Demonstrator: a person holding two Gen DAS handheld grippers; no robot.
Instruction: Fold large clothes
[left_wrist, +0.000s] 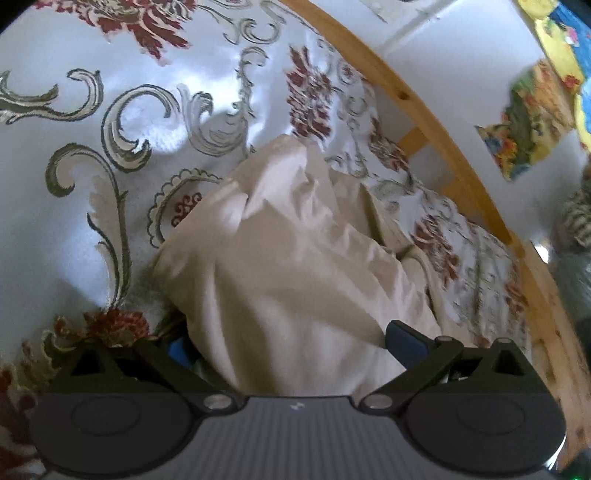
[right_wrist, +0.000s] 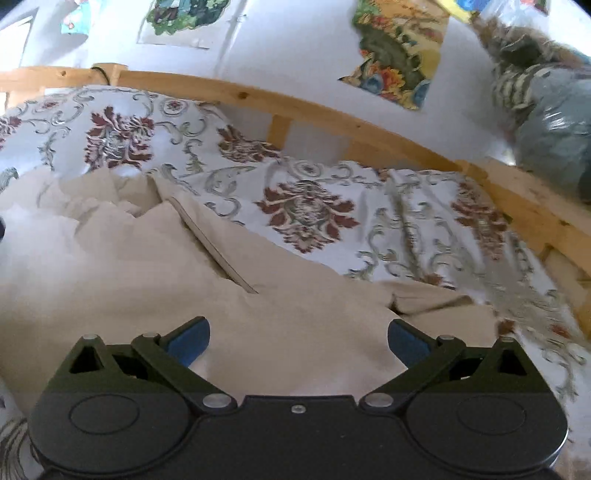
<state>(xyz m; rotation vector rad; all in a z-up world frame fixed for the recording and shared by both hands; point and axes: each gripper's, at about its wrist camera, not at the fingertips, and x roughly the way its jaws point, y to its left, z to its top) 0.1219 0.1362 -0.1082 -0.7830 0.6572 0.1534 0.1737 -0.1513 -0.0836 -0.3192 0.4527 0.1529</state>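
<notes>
A large cream garment (left_wrist: 288, 258) lies bunched on a floral bedspread (left_wrist: 92, 129). In the left wrist view the cloth rises in a heap right in front of my left gripper (left_wrist: 291, 347). The jaws stand wide apart and the cloth fills the gap between them, partly hiding the left blue pad. In the right wrist view the same cream garment (right_wrist: 147, 266) spreads flat under my right gripper (right_wrist: 298, 341). That gripper is open, its blue pads (right_wrist: 406, 343) wide apart just above the cloth, holding nothing. A seam or hem edge (right_wrist: 214, 243) runs diagonally across the fabric.
A wooden bed rail (right_wrist: 332, 118) runs along the far side of the bed against a white wall with colourful pictures (right_wrist: 399, 55). A bundle of bluish and striped fabric (right_wrist: 554, 122) sits at the right corner. The bedspread (right_wrist: 306, 206) lies beyond the garment.
</notes>
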